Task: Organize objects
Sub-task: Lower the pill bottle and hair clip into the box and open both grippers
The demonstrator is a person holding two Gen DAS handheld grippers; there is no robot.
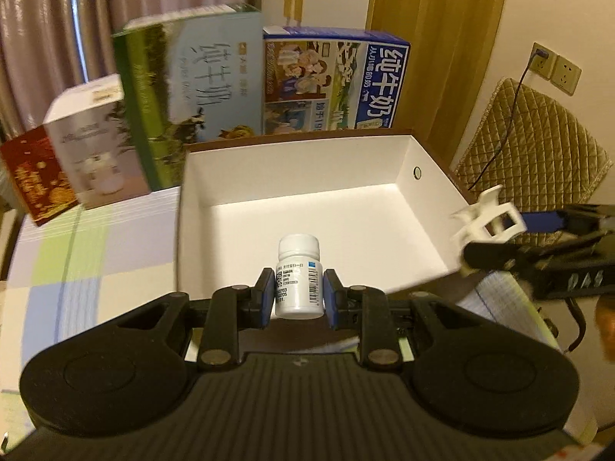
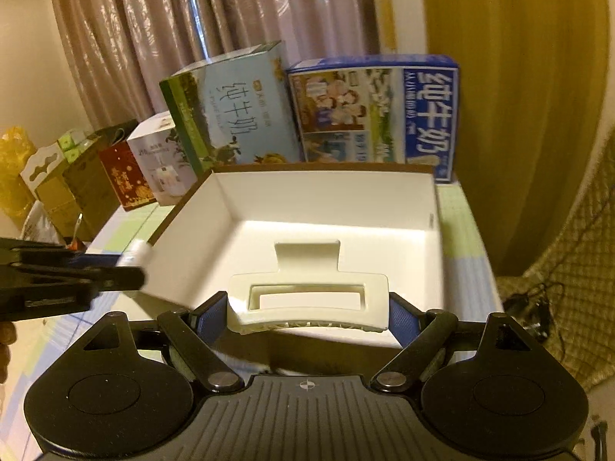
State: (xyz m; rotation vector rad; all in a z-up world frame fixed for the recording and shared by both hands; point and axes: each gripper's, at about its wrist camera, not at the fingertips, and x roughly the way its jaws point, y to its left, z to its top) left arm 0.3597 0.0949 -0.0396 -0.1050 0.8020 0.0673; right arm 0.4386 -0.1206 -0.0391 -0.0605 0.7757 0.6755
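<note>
Left wrist view: the left gripper (image 1: 299, 295) has its jaws drawn narrow on a white pill bottle (image 1: 298, 277), the blue pads (image 1: 267, 299) pressing its labelled sides. The bottle stands upright over the near edge of an open white box (image 1: 307, 176), whose floor is bare. At the right edge the right gripper (image 1: 496, 236) reaches in, clamping a white hair claw clip (image 1: 486, 219) above the box's right wall; its body is cut off by the frame. Behind the box stand a green milk carton (image 1: 192, 92), blurred, a blue milk carton (image 1: 334, 80), a white carton (image 1: 96, 138) and a red one (image 1: 34, 176). The print on the bottle's label is too small to read.

Right wrist view: the right gripper's jaws are spread fairly wide, holding the hair claw clip (image 2: 307, 296) by its two ends over the near wall of the white box (image 2: 326, 196). The left gripper (image 2: 127, 269) enters from the left, blurred, with only the bottle's white cap (image 2: 136, 251) showing beside the box's left wall. The checked desk (image 2: 461, 211) shows around the box.
</note>
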